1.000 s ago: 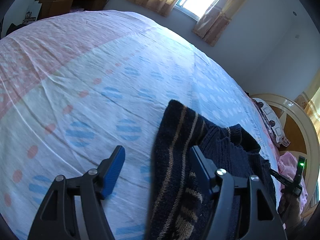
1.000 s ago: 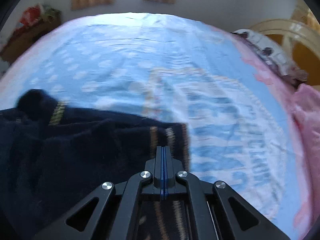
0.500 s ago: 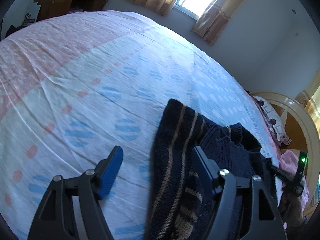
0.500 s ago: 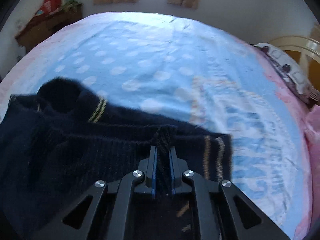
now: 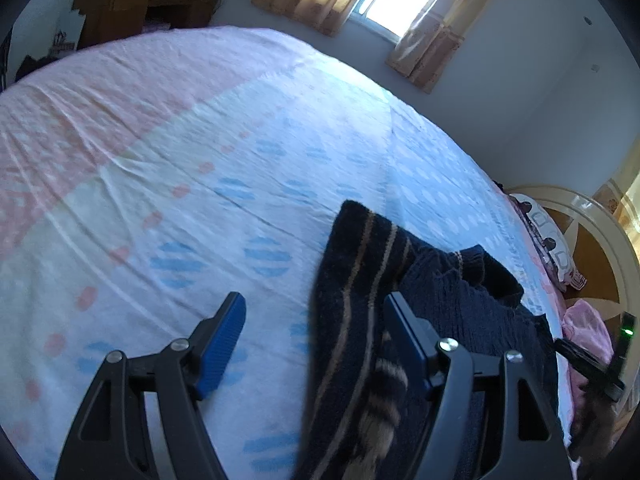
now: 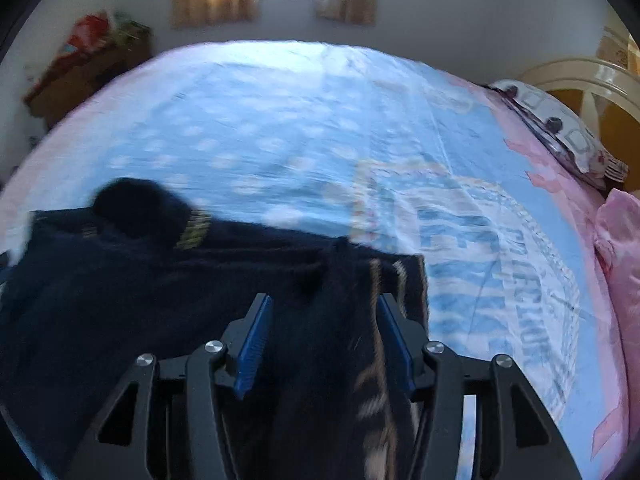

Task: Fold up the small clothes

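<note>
Right gripper [image 6: 322, 322] now parted, sweater [image 6: 160, 300] released.
Left gripper [image 5: 316, 316] spread wide over bedsheet [image 5: 200, 184], straddling sweater's left edge.

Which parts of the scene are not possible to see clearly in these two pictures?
- Dark sweater: its lower part is cut off by the bottom edge in both views, so its full shape is unknown.
- Sweater under the right gripper, right wrist view: motion blur hides how the fabric is layered.
- Right gripper in the left wrist view: only a dark part at the right edge shows.
- Brown furniture: items on it are too small.
</note>
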A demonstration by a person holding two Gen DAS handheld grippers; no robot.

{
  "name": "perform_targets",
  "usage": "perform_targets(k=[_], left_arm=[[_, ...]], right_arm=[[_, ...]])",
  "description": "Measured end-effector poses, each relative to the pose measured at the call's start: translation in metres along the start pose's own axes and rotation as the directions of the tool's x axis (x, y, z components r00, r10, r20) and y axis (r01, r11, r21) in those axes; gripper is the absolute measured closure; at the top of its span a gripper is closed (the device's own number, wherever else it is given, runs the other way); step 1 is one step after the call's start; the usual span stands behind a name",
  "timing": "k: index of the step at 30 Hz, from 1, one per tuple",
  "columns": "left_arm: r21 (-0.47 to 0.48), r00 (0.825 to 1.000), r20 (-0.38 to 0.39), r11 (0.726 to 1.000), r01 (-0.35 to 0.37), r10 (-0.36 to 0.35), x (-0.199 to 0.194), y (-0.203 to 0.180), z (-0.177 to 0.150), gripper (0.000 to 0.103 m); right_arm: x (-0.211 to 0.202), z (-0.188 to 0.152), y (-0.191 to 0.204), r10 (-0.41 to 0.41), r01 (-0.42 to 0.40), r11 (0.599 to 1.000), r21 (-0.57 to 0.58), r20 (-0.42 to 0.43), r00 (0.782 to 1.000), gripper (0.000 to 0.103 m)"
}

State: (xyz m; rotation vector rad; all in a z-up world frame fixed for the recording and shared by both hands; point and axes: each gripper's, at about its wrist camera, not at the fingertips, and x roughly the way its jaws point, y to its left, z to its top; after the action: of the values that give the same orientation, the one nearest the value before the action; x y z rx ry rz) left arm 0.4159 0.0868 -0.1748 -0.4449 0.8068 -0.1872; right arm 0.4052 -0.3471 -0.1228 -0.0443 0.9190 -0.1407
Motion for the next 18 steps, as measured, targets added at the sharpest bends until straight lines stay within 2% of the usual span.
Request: perform_targets(k=[4,6,9,11,12,14,16,18], left_arm=[[0.050,0.999,0.038,0.999,0.006,-0.008,-0.030,-0.009,-0.012,0.027],[0.107,0.999,0.042,0.994,-0.019,0.015,-0.041,-0.020,-0.024,0.019],[0.196,0.998,0.024,0.978,-0.064,0.061,-0.042,-0.027,-0.041,0.016],[0.230,0.994,-0.022,0.968,-0.100,0.108,-0.036,-0.025,-0.052,0.016],[0.231,0.989,-0.046,0.965,-0.126,0.140,-0.033,-0.021,-0.056,0.016],[0.223,0.987,-0.051,0.965,-0.137,0.151,-0.036,-0.016,-0.060,0.016],[0.226,0.983,-0.043,0.960,-0.162,0.176,-0.040,-0.016,-0.060,0.015],[0.237,0.979,-0.034,0.954,-0.185,0.199,-0.040,-0.015,-0.061,0.010]], right_arm=[[-0.047,-0.037,0.005,0.170,-0.170,0.985,-0.023,-0.004,0.985,0.048],[-0.064,-0.065,0.011,0.208,-0.209,0.976,-0.064,-0.021,0.978,0.048],[-0.072,-0.102,0.014,0.191,-0.195,0.976,-0.095,-0.054,0.980,0.048],[-0.056,-0.128,0.008,0.148,-0.161,0.984,-0.072,-0.157,0.976,0.048],[-0.050,-0.136,0.002,0.149,-0.160,0.986,-0.050,-0.177,0.973,0.048],[-0.055,-0.144,-0.010,0.192,-0.194,0.981,0.002,-0.138,0.972,0.048],[-0.058,-0.143,-0.010,0.188,-0.188,0.982,0.014,-0.142,0.972,0.048],[-0.065,-0.138,-0.005,0.164,-0.164,0.986,0.012,-0.134,0.977,0.048]])
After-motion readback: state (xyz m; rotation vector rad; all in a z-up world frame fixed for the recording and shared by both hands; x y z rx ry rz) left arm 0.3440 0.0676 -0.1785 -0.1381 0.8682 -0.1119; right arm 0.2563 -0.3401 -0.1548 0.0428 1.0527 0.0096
